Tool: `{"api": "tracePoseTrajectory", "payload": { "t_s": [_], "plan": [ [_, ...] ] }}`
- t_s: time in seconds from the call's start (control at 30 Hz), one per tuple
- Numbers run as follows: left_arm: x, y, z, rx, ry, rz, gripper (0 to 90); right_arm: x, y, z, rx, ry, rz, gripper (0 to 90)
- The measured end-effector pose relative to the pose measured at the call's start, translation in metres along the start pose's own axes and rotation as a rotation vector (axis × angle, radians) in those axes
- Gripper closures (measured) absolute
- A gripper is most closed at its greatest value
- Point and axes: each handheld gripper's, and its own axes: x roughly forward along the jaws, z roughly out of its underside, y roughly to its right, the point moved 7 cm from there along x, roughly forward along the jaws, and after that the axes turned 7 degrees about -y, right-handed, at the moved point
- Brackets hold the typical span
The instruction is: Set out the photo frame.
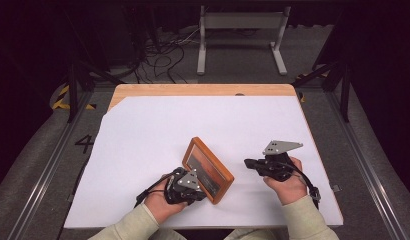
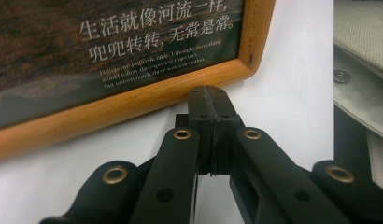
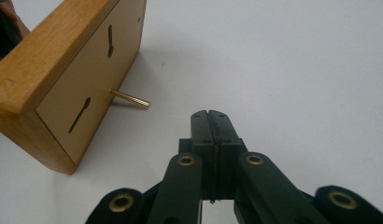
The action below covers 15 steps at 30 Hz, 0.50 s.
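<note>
From above I have the wooden picture frame [image 1: 209, 170] standing tilted on the white sheet [image 1: 158, 130] that covers the desk [image 1: 203, 90], a little toward six o'clock from the sheet's middle. It leans back on a thin brass prop pin [image 3: 130, 98], which I see in the right gripper view sticking out of the frame's pale back panel, between two keyhole hanging slots. The frame's dark printed face carries white lettering, readable in the left gripper view.

My left gripper [image 1: 185, 186] sits at about seven o'clock from the frame, right against its near lower edge. In its own view the jaws are pressed flat together with nothing between them, and their tips [image 2: 209, 91] reach the frame's bottom wooden rail near its corner; I think they touch the wood, though the angle leaves that unsure.

My right gripper [image 1: 249, 163] lies at roughly three o'clock from the frame, well apart from it, the hand resting on the sheet. Its jaws [image 3: 211, 114] are likewise fully closed and empty, pointing over bare white sheet with the frame's back off at ten o'clock in that view
</note>
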Motion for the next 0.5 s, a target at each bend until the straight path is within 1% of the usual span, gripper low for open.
{"api": "tracePoseTrajectory", "payload": {
  "t_s": [0.2,0.43,0.5],
  "plan": [
    [0.004,0.002,-0.006,0.001,0.000,0.004,89.5,-0.002,0.000,-0.001,0.025,-0.002,-0.007,87.8],
    [0.012,0.005,-0.017,0.012,0.006,0.005,89.5,-0.006,-0.001,-0.003,0.045,-0.003,-0.012,85.4],
    [0.013,0.005,-0.019,0.006,0.004,0.009,89.5,-0.007,-0.001,-0.003,0.046,-0.002,-0.011,85.4]
  ]
}}
